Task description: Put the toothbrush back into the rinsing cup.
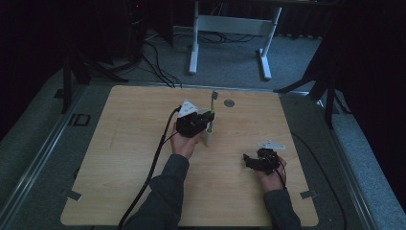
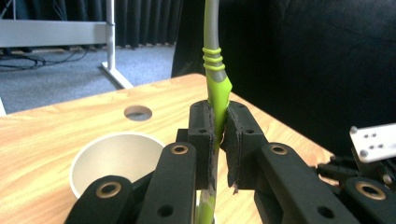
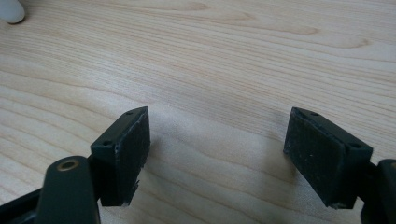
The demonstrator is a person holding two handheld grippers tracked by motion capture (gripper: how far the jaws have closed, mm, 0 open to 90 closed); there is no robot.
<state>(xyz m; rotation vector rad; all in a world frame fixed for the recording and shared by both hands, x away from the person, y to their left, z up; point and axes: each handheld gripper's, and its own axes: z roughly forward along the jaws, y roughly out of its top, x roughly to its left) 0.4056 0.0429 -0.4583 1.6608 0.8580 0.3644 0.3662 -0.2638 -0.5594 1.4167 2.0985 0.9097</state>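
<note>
- The left gripper (image 2: 219,140) is clenched on a toothbrush (image 2: 215,88), its two black pads (image 2: 201,135) pressing the green part of the handle from either side.
- The toothbrush stands nearly upright between the jaws: its green handle with three raised rings rises above the pads into a grey neck, and its lower end runs down below them.
- In the high view the left gripper (image 1: 205,120) sits near the middle of the table (image 1: 129,143), with the toothbrush (image 1: 212,108) sticking up past it and the brush head at the top.
- A paper cup (image 2: 116,161) stands just beside the left gripper, below and to the left of its jaws in that gripper's own view, open end up; the lower end of the toothbrush comes down just beside the cup's rim, but whether it touches or enters the cup cannot be told.
- In the high view the cup (image 1: 208,139) shows directly under the toothbrush, close to the person's left hand (image 1: 184,143).
- A round hole (image 2: 138,112) in the tabletop lies beyond the cup, farther out from the left gripper.
- The right gripper (image 3: 215,154) is released, its jaws wide apart with nothing but bare wood between them, hanging close above the table.
- In the high view the right gripper (image 1: 246,160) lies well apart from the left one, with the toothbrush and cup off to its left.
</note>
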